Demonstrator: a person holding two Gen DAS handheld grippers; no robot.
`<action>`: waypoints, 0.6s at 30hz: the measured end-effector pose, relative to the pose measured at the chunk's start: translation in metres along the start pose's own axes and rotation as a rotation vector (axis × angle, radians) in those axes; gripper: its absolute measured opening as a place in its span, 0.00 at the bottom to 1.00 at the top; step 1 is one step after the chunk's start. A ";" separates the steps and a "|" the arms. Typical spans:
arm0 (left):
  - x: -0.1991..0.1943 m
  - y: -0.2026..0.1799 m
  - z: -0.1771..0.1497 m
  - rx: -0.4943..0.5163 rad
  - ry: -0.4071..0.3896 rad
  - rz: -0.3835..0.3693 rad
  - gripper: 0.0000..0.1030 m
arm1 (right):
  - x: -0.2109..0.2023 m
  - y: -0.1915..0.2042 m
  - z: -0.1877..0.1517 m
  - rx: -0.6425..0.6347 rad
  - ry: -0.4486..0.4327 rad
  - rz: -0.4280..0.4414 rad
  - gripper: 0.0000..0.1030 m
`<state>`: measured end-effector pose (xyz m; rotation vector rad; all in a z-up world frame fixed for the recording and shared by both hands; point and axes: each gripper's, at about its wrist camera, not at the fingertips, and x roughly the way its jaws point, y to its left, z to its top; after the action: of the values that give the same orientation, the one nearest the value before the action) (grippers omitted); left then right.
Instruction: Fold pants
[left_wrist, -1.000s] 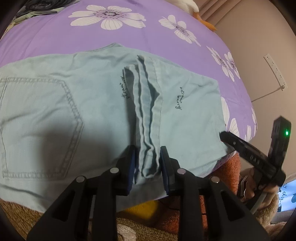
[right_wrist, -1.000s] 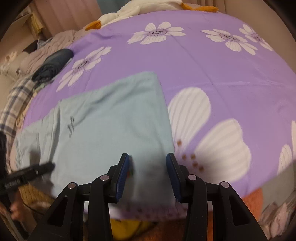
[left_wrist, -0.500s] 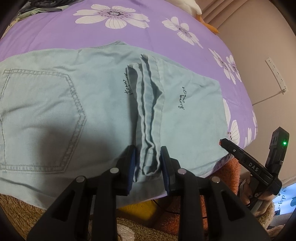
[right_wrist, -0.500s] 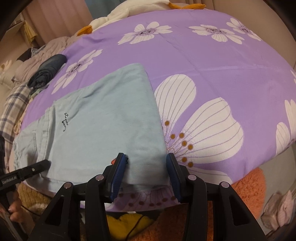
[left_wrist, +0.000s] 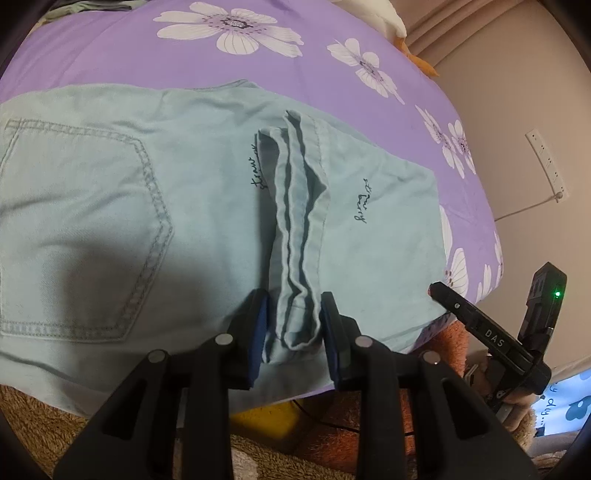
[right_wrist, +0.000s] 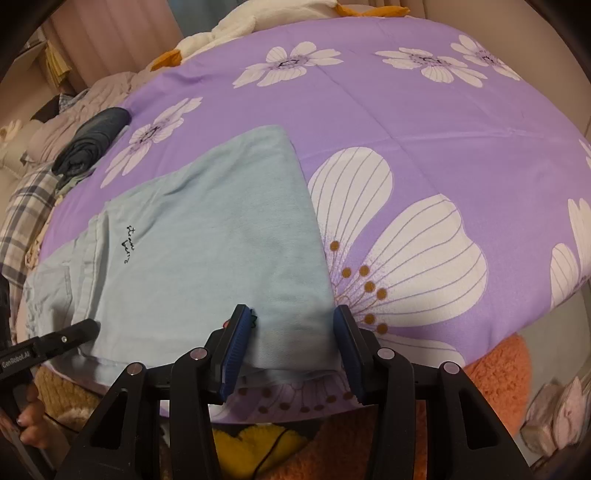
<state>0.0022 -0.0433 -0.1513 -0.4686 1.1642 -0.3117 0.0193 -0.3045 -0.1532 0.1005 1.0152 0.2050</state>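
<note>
Pale mint-green pants (left_wrist: 155, 206) lie folded on a purple flowered bedspread (left_wrist: 110, 48), back pocket at left. The leg hems (left_wrist: 299, 236) lie doubled over the middle. My left gripper (left_wrist: 293, 332) is open, its fingers on either side of the near end of the hems. In the right wrist view the folded leg end of the pants (right_wrist: 207, 258) lies near the bed's front edge. My right gripper (right_wrist: 293, 347) is open, its fingers astride the pants' near right corner. The right gripper also shows in the left wrist view (left_wrist: 487, 328).
A dark rolled garment (right_wrist: 94, 142) and plaid cloth (right_wrist: 22, 218) lie at the bed's far left. A white and orange plush toy (right_wrist: 258, 18) lies at the head. Orange fluffy items (right_wrist: 498, 373) and a yellow object (right_wrist: 255, 446) sit below the bed's front edge.
My right gripper has moved in over the pants' near right corner, which now lies between its open fingers. My left gripper has stayed around the hems.
</note>
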 end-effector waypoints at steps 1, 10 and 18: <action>0.000 0.000 0.000 -0.003 -0.001 -0.002 0.27 | 0.000 0.000 0.000 0.001 0.001 -0.002 0.45; -0.002 0.002 -0.001 -0.014 -0.002 -0.007 0.27 | 0.001 0.001 0.000 0.004 0.002 -0.008 0.46; -0.004 0.005 0.000 -0.035 -0.004 -0.016 0.28 | 0.001 0.000 0.001 0.005 0.003 -0.005 0.46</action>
<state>0.0008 -0.0369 -0.1511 -0.5091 1.1641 -0.3047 0.0203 -0.3041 -0.1533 0.1022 1.0186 0.1976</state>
